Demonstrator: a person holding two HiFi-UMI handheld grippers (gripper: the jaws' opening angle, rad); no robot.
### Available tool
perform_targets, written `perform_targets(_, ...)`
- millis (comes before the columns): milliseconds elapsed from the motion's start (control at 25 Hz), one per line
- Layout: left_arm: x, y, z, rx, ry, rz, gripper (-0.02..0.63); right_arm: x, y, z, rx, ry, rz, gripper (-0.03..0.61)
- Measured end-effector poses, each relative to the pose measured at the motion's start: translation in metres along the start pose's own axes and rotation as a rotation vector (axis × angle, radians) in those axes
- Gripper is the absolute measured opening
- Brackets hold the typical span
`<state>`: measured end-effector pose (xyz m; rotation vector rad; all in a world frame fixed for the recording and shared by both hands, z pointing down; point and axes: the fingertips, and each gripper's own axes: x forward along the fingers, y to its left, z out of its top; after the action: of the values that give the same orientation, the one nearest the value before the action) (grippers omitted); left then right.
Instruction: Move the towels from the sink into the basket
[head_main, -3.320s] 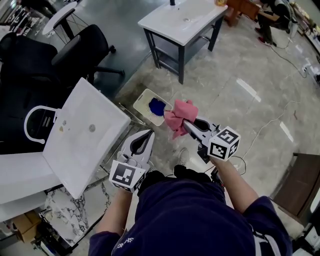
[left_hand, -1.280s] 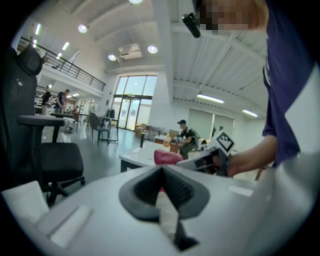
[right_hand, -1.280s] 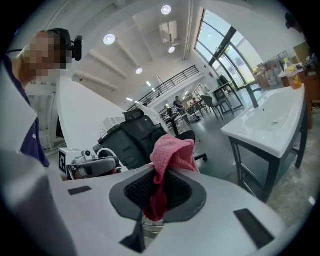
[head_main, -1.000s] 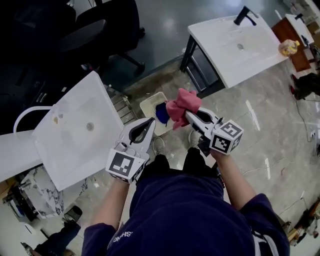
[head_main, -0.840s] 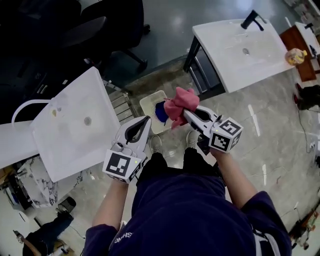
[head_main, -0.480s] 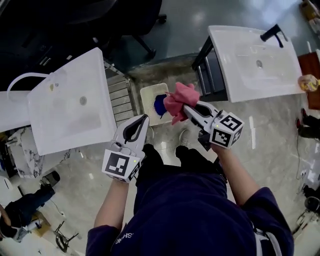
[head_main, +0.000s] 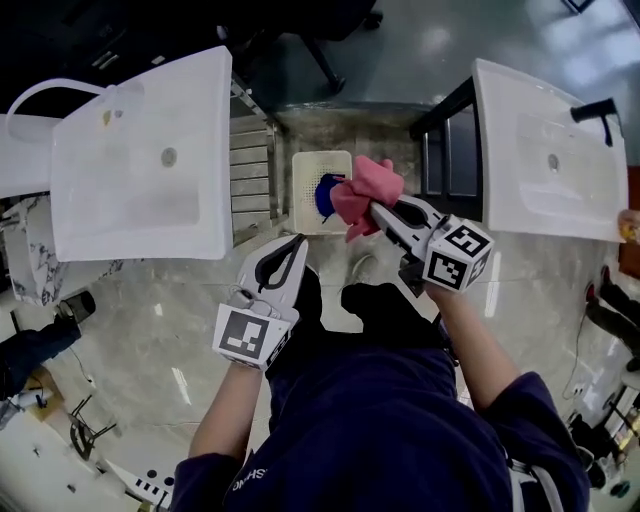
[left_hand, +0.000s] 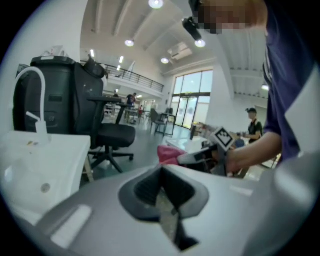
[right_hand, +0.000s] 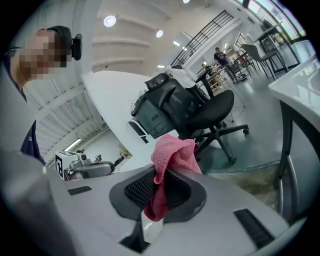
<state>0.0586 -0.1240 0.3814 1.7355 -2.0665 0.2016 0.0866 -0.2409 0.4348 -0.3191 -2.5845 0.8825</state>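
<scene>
A pink towel (head_main: 366, 192) is bunched at the tips of my right gripper (head_main: 376, 209), which is shut on it just over the right edge of the white basket (head_main: 305, 222) on the floor. A blue towel (head_main: 326, 194) lies inside the basket. In the right gripper view the pink towel (right_hand: 172, 159) hangs pinched between the jaws. My left gripper (head_main: 296, 242) is lower left of the basket, shut and empty. The left gripper view shows the pink towel (left_hand: 169, 153) ahead to the right. The white sink (head_main: 140, 150) at the left shows no towel.
A second white sink (head_main: 548, 150) with a black faucet (head_main: 596, 108) stands on a dark frame (head_main: 446, 140) at the right. A metal rack (head_main: 250, 165) sits beside the left sink. A black office chair (head_main: 330, 25) stands beyond the basket. The person's legs fill the foreground.
The view has swung, so the two sinks now flank the basket. The right gripper still holds the pink towel, now low at the basket's right edge. The left gripper stays shut.
</scene>
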Motion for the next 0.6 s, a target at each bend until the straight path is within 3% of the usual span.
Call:
perform_targets(280, 0.016, 0.018, -0.049, -0.044, 0.018, 0.008, 0.003, 0.044, -0.017, -0.023, -0.017, 0.047, 0.029, 0.041)
perform_targets(400, 0.027, 0.027, -0.059, -0.063, -0.012, 0.008, 0.003, 0.058, -0.029, -0.036, -0.021, 0.068, 0.027, 0.04)
perform_targets(600, 0.044, 0.039, -0.09, -0.047, -0.007, -0.02, 0.003, 0.084, -0.056, -0.06, -0.024, 0.087, 0.01, 0.04)
